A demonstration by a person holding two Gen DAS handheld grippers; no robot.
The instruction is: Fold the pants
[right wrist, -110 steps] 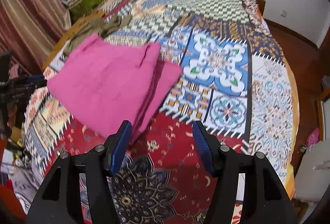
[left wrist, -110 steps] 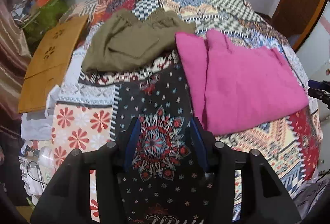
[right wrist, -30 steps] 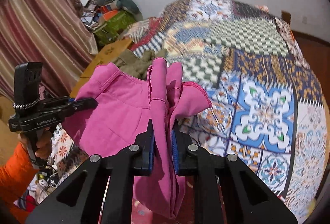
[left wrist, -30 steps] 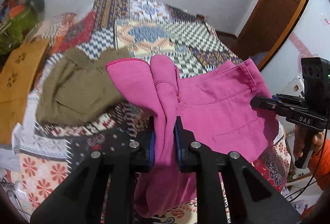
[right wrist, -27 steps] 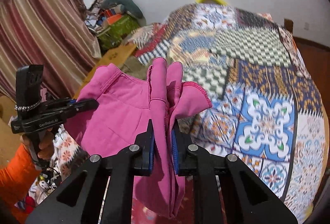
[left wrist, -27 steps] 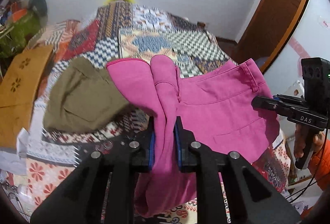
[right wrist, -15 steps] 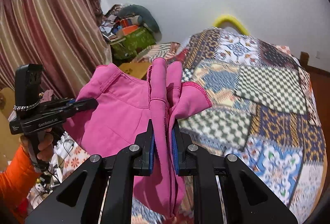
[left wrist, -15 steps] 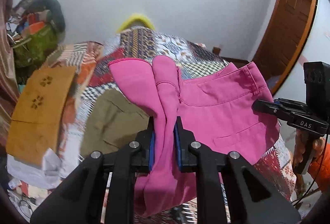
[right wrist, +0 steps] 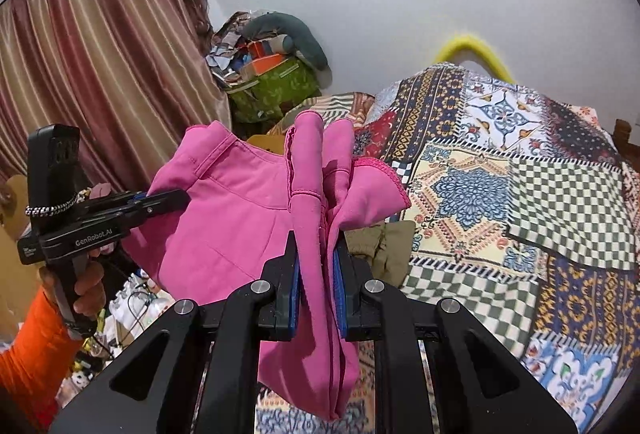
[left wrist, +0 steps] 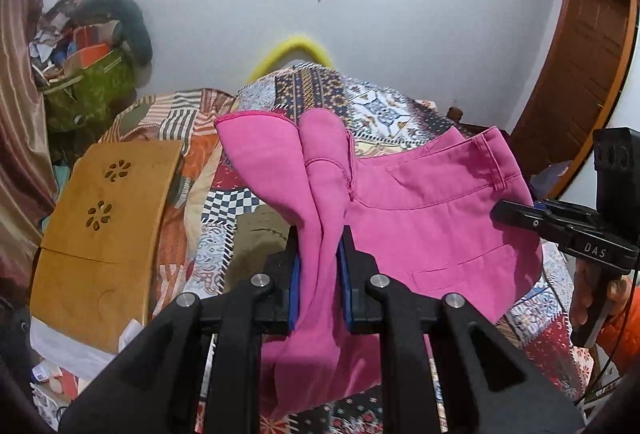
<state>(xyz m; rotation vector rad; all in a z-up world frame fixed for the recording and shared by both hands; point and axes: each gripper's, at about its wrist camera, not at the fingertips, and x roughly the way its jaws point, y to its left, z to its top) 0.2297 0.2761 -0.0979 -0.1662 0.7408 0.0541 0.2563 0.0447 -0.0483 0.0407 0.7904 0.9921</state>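
Patchwork bedspread (right wrist: pixel 520 202) fills the room below both tools. Nearest, the left gripper (left wrist: pixel 320 266) is clamped on a bunched fold of the pink pants (left wrist: pixel 420 218), and the right gripper (right wrist: pixel 316 266) pinches another gathered edge; the garment hangs between them, clear of the bed, probably lifted to carry one half over the other. Beyond the tips lies an olive garment (right wrist: pixel 380 242). Farther left, a green bag (right wrist: pixel 276 86) holds heaped clutter.
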